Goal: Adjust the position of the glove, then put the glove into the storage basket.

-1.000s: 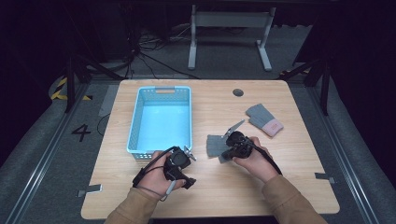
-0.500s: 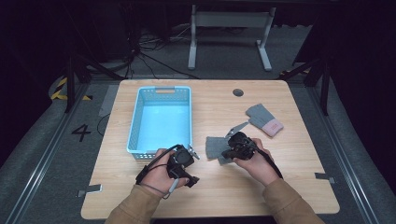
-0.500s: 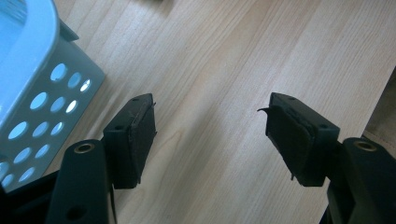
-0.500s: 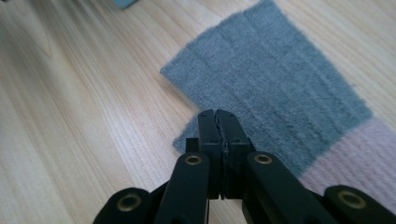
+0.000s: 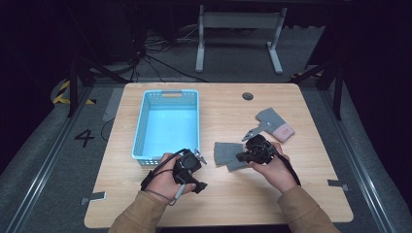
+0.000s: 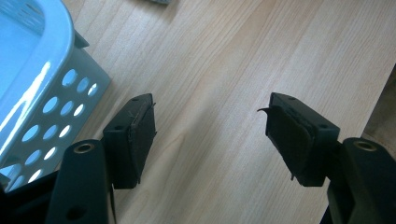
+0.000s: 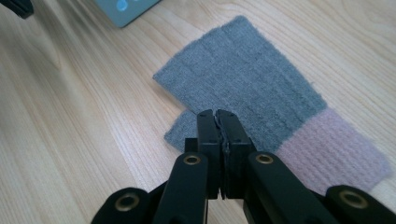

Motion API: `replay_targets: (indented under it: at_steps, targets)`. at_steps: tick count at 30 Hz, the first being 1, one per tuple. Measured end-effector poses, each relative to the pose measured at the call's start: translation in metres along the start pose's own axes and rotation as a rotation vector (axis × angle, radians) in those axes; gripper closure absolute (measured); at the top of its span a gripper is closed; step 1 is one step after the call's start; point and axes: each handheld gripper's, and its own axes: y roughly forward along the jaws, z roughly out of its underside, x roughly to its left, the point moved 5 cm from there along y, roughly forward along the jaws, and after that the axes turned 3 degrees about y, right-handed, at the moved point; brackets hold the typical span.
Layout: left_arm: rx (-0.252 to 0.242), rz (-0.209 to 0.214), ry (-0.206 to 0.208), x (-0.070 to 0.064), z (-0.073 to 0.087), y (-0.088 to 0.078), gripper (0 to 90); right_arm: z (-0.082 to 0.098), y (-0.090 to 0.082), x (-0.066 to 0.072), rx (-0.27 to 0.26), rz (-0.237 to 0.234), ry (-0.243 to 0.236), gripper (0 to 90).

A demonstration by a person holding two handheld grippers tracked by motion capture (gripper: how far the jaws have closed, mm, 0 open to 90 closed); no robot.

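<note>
The near glove (image 5: 228, 155) lies flat on the surface (image 5: 311, 194), just right of centre; in the right gripper view it (image 7: 243, 74) is grey knit with a pink cuff (image 7: 327, 149). The right gripper (image 5: 241, 156) sits at the glove's 3 o'clock edge. Its jaws are pressed fully together. The pads meet at the glove's near edge by the thumb (image 7: 180, 128); whether any knit is pinched between them cannot be told.

A second glove (image 5: 272, 122), also grey with a pink cuff, lies at 1 o'clock from the first, apart from it.

The left gripper (image 5: 197, 160) rests at 9 o'clock from the near glove, close to the basket's near right corner. Its jaws stand well apart with bare wood between them; nothing is held.

The blue basket (image 5: 141, 131), with perforated walls, stands at 10 o'clock from the near glove. Its interior is bare.

The numeral "4" (image 5: 85, 138) is marked on the floor left of the surface.
</note>
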Motion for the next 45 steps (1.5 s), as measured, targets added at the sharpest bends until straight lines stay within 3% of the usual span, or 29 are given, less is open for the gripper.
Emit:
replay_targets:
  at_steps: [8,19,25,27,28,29,32,33,34,35,36,43,45]
  targets:
    - [-0.002,0.003,-0.001,0.000,-0.001,0.000,33.7,-0.001,-0.010,-0.002,-0.042,0.005,0.003,88.3]
    - [0.002,-0.005,-0.015,0.002,0.004,-0.002,34.1,-0.009,-0.028,-0.015,-0.096,0.037,0.021,78.9]
    - [-0.014,-0.008,-0.036,0.003,0.006,-0.004,34.0,-0.018,-0.037,-0.036,-0.108,0.080,0.042,72.7]
    - [-0.013,-0.009,-0.038,0.004,0.007,-0.004,34.0,-0.021,-0.041,-0.050,-0.117,0.105,0.071,69.2]
    - [-0.013,-0.009,-0.038,0.004,0.007,-0.004,33.9,-0.021,-0.041,-0.050,-0.117,0.105,0.071,69.2]
    - [-0.012,-0.007,-0.037,0.004,0.007,-0.004,34.0,-0.022,-0.043,-0.061,-0.119,0.118,0.097,66.3]
    - [-0.016,-0.007,-0.038,0.004,0.007,-0.004,33.9,-0.022,-0.044,-0.070,-0.117,0.131,0.112,64.5]
    - [-0.017,-0.008,-0.037,0.004,0.007,-0.005,33.9,-0.022,-0.045,-0.080,-0.118,0.144,0.128,62.9]
    - [-0.017,-0.008,-0.037,0.004,0.007,-0.005,33.9,-0.022,-0.045,-0.080,-0.118,0.144,0.128,62.9]
    - [-0.014,-0.007,-0.037,0.005,0.007,-0.005,33.9,-0.021,-0.046,-0.089,-0.117,0.157,0.145,61.7]
    - [-0.014,-0.007,-0.037,0.005,0.007,-0.005,33.9,-0.021,-0.046,-0.089,-0.117,0.157,0.145,61.7]
    - [-0.016,-0.013,-0.048,0.005,0.010,-0.006,33.9,-0.018,-0.044,-0.124,-0.117,0.204,0.183,57.1]
    - [-0.016,-0.013,-0.046,0.006,0.010,-0.006,33.9,-0.017,-0.043,-0.128,-0.113,0.208,0.190,56.8]
